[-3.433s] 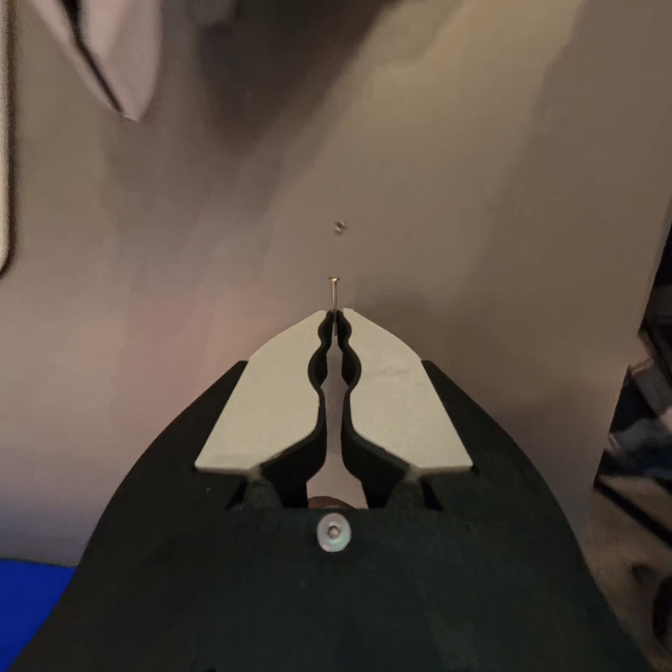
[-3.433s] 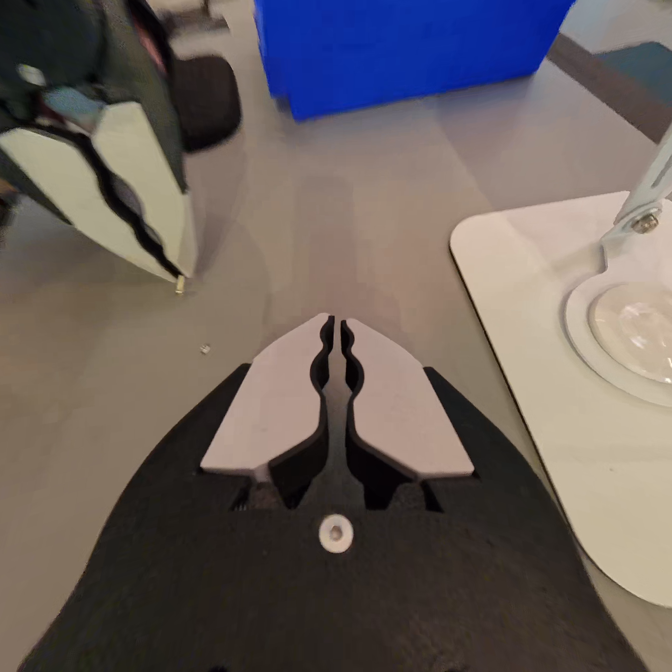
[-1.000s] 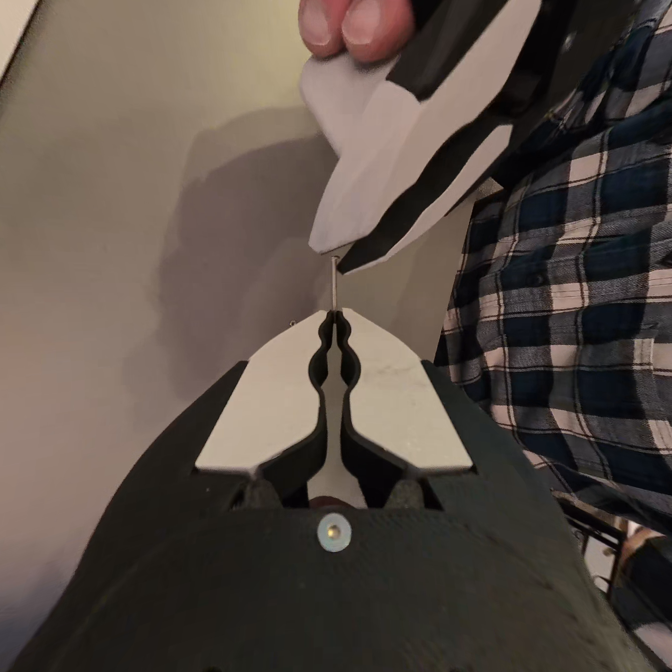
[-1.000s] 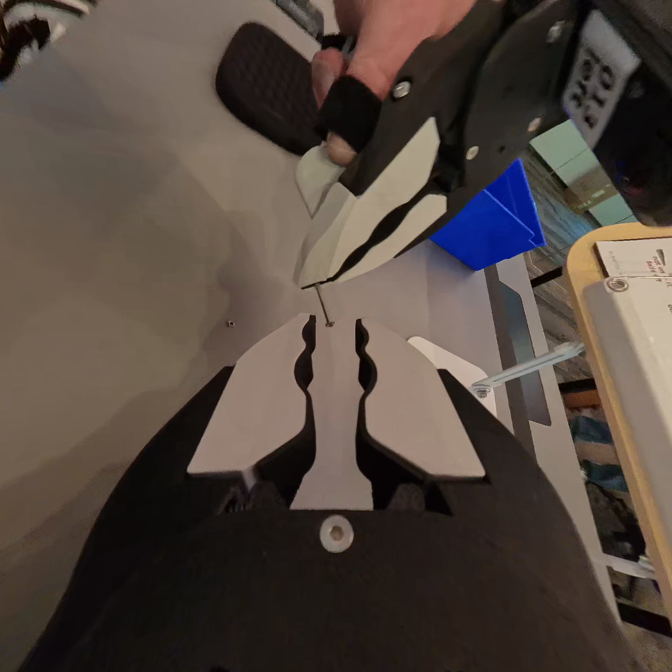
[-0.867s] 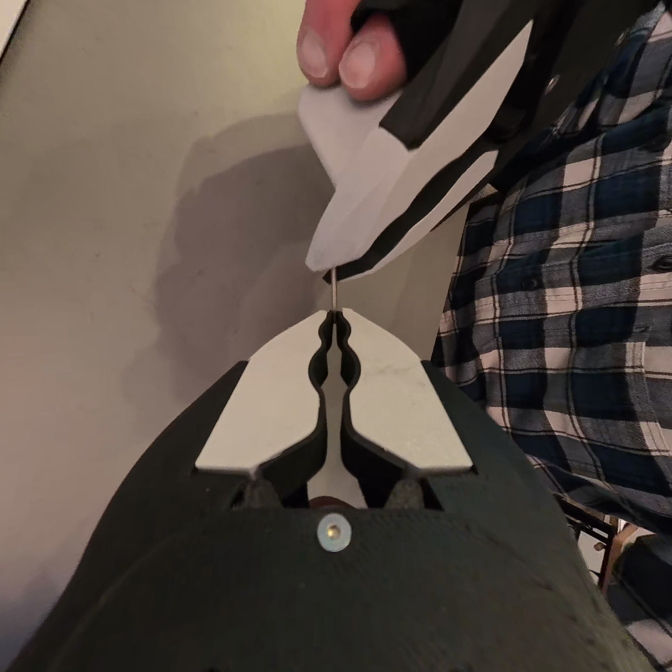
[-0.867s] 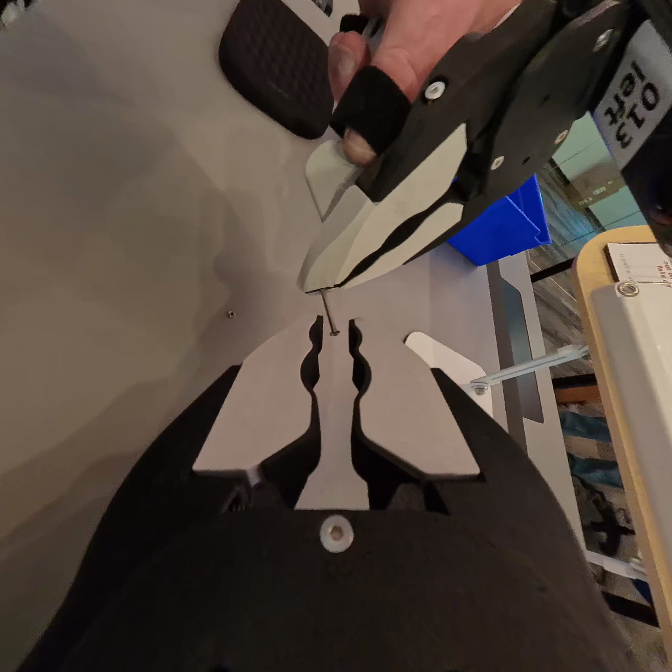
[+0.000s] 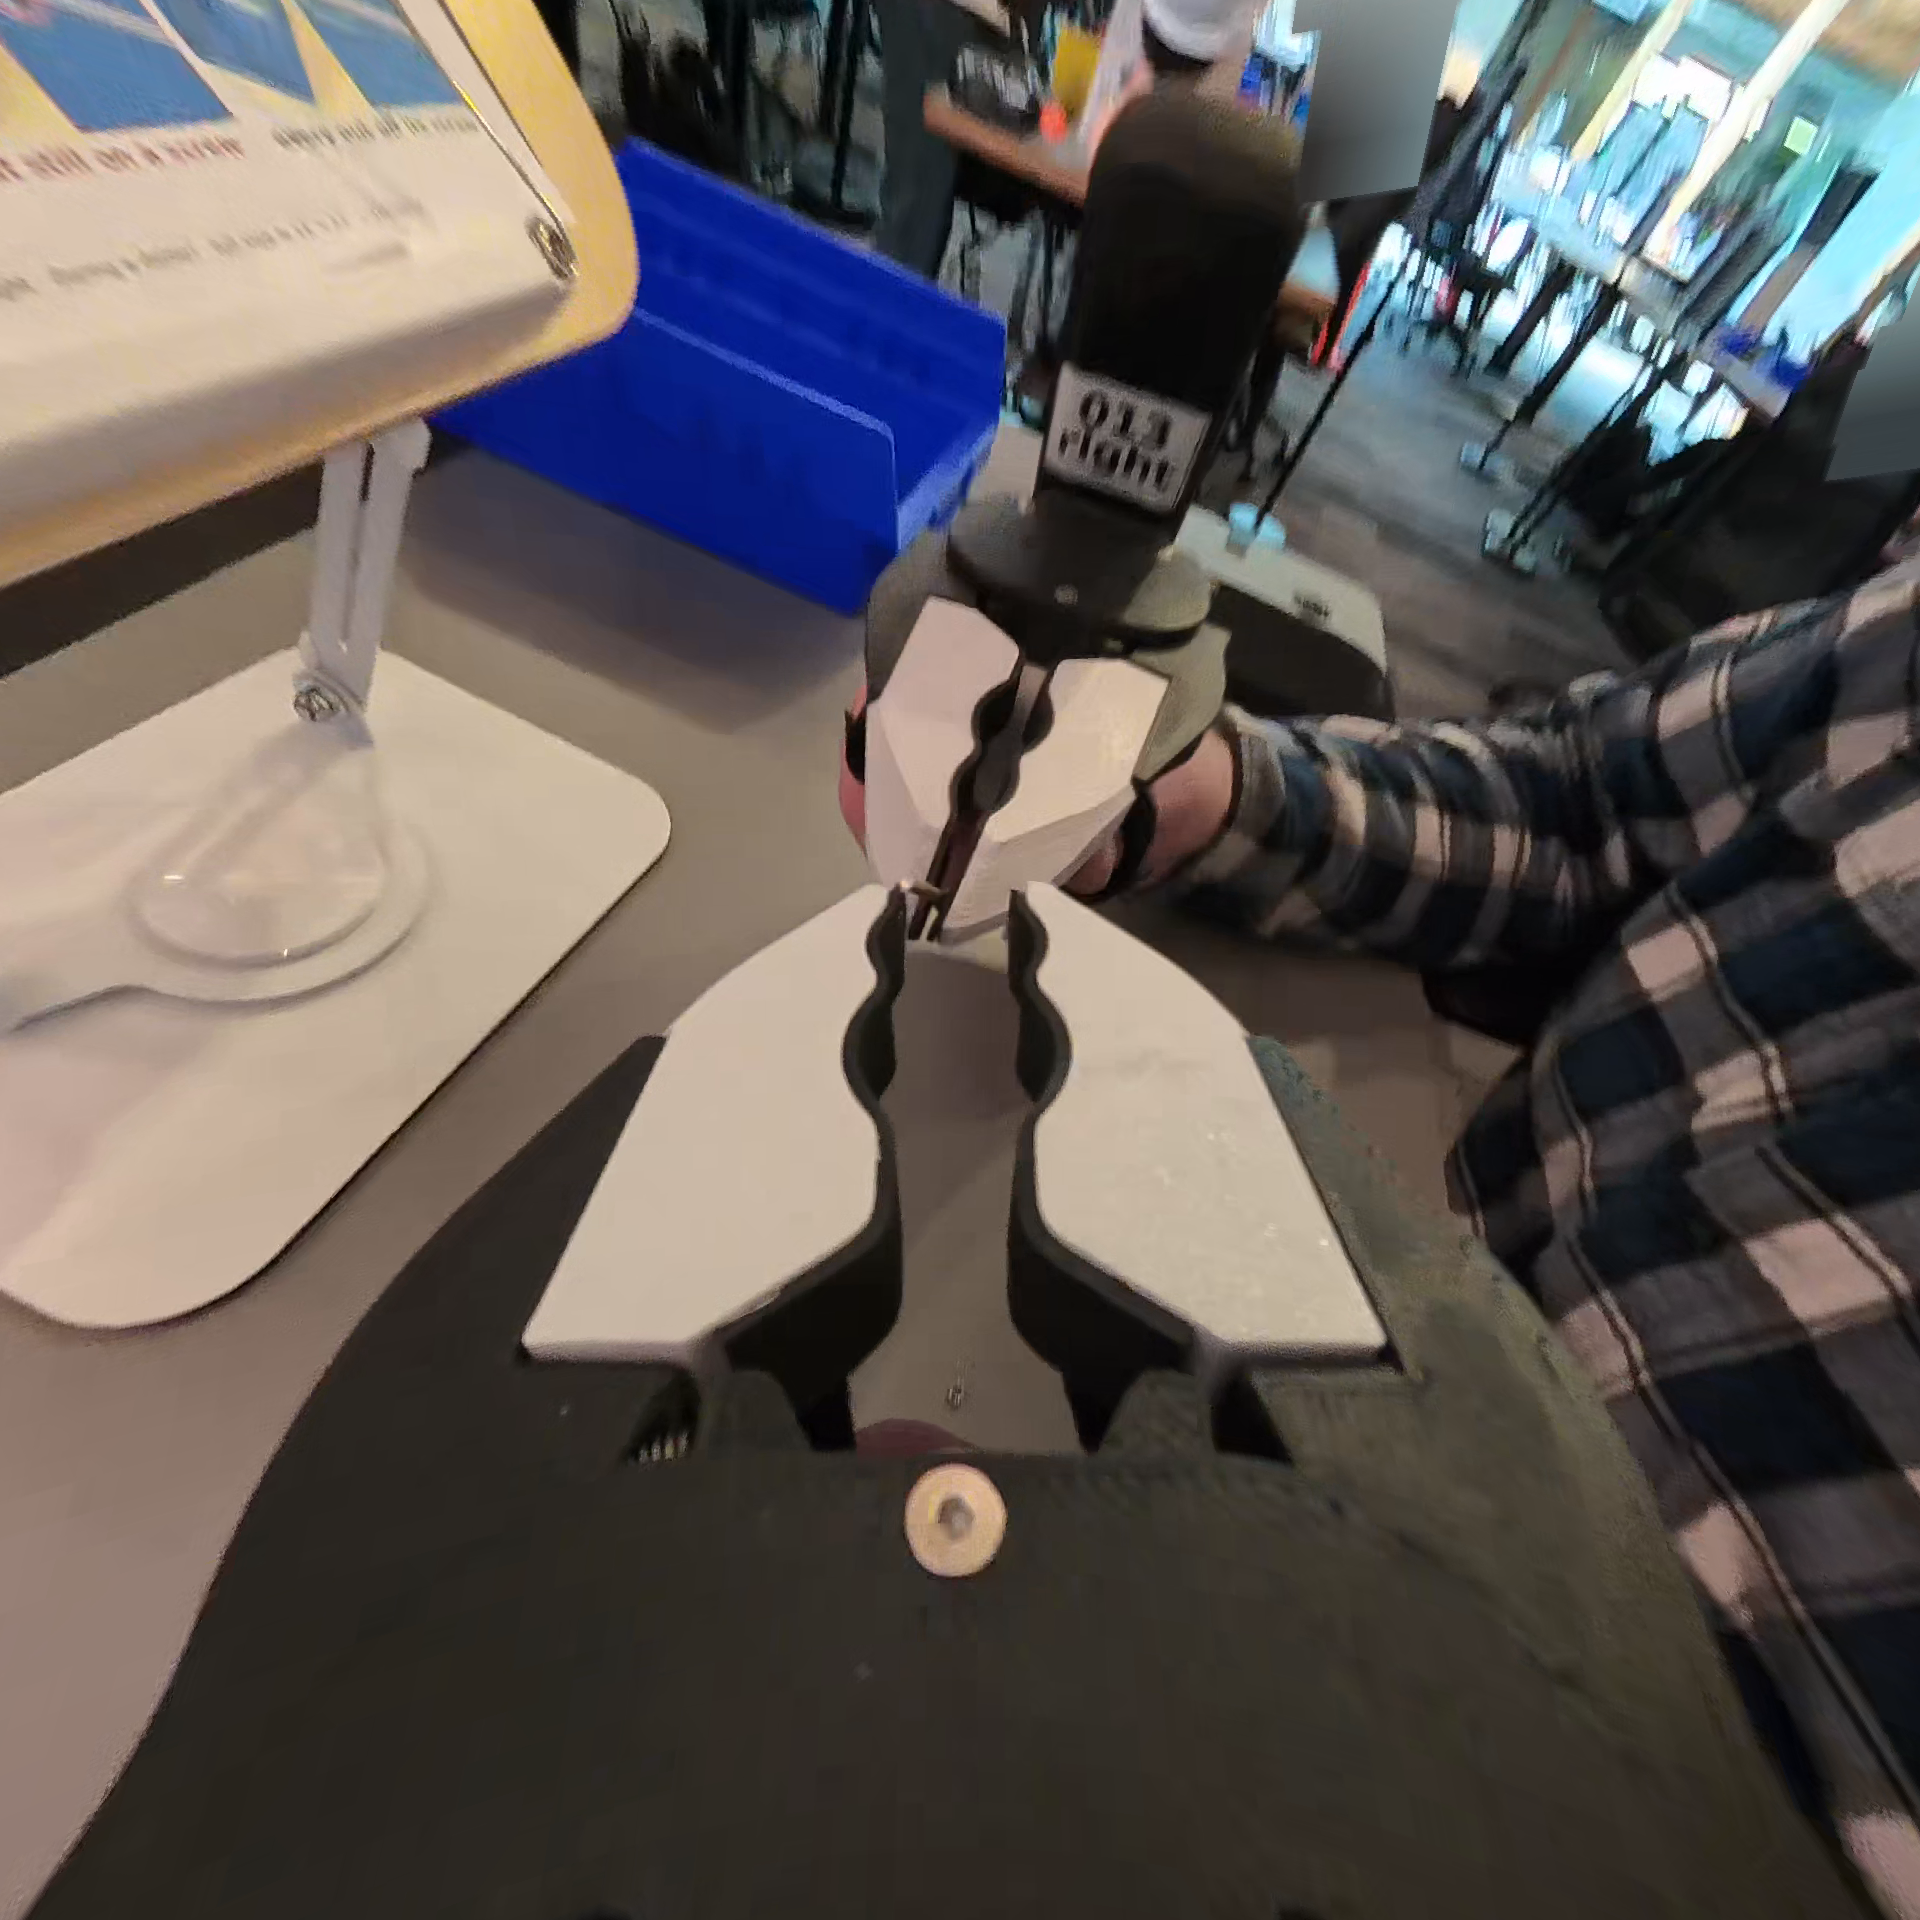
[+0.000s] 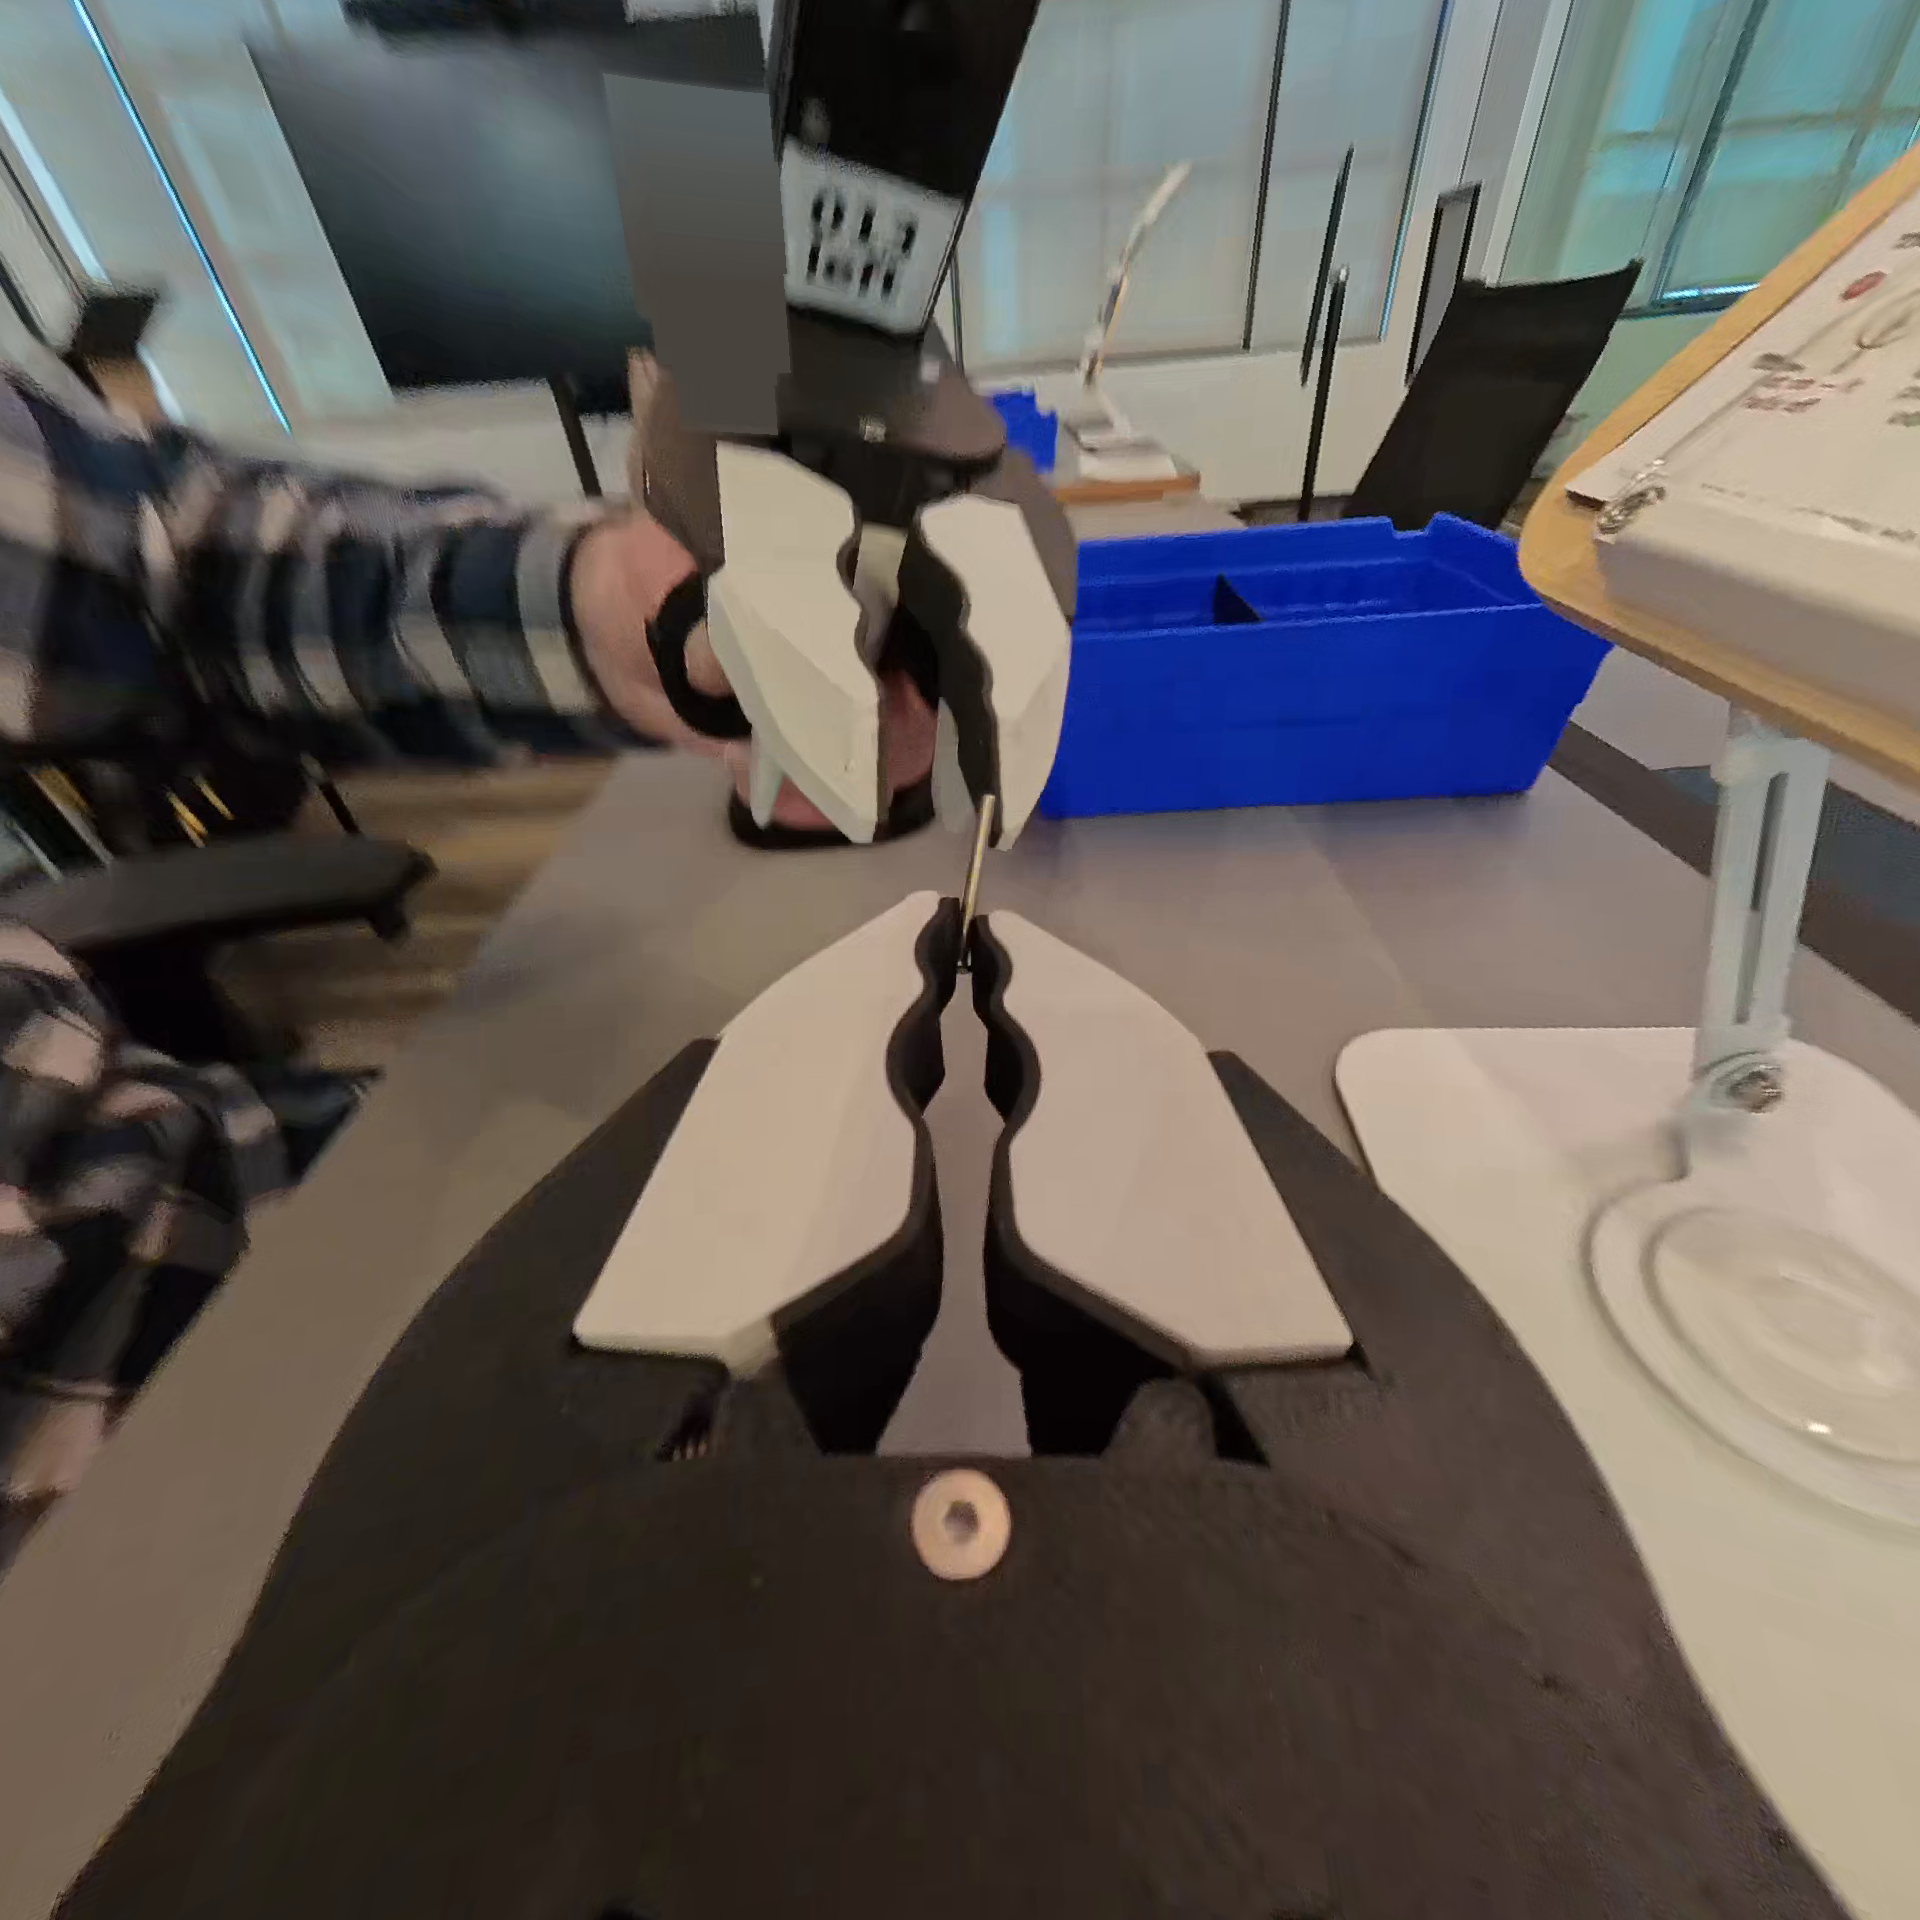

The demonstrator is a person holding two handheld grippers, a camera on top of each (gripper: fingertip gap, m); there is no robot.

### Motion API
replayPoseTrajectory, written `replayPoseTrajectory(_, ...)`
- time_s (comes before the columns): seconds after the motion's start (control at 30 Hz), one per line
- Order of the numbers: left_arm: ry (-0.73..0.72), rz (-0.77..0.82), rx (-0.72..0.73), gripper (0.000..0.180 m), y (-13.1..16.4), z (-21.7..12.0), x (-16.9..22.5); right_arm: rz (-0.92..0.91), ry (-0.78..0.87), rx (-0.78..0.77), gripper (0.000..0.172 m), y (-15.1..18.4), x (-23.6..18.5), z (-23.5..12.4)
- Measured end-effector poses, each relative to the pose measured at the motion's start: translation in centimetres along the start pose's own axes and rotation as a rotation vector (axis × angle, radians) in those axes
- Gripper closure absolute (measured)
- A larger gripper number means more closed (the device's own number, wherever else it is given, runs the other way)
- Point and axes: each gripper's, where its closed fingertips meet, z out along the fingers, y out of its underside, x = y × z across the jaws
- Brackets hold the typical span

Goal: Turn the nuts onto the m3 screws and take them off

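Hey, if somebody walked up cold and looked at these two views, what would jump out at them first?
Two black-and-white tongs meet tip to tip over the grey table: the right tongs are shut on a thin metal pin, and the left tongs stand open just beyond it. Behind them sits a bright blue bin, with a white stand base to the right.

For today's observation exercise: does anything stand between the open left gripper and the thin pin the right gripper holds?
Nothing visible: the pin, pinched by the right gripper, ends right at one finger of the left gripper.
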Motion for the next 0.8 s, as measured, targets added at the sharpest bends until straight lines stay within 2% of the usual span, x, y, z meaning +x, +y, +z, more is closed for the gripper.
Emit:
replayPoseTrajectory(0.1, -0.005, -0.036, 0.157, 0.163, -1.0, 0.3, -0.4, 0.095, -0.043, 0.105, 0.169, -0.8, 0.1, -0.3)
replayPoseTrajectory(0.27, -0.012, -0.048, 0.295, 0.161, -1.9, 0.9, -0.5, 0.164, -0.090, 0.206, 0.169, -1.6, -0.1, -0.6)
replayPoseTrajectory(0.33, -0.007, -0.049, 0.334, 0.166, -2.3, 1.2, -0.3, 0.200, -0.095, 0.257, 0.169, -2.0, 0.1, -0.9)
replayPoseTrajectory(0.43, 0.004, -0.054, 0.354, 0.172, -2.4, 1.6, -0.2, 0.235, -0.101, 0.301, 0.169, -2.3, 0.5, -1.3)
replayPoseTrajectory(0.8, 0.036, -0.088, 0.386, 0.178, -2.7, 2.0, -0.2, 0.228, -0.102, 0.309, 0.169, -2.3, 0.3, -1.1)
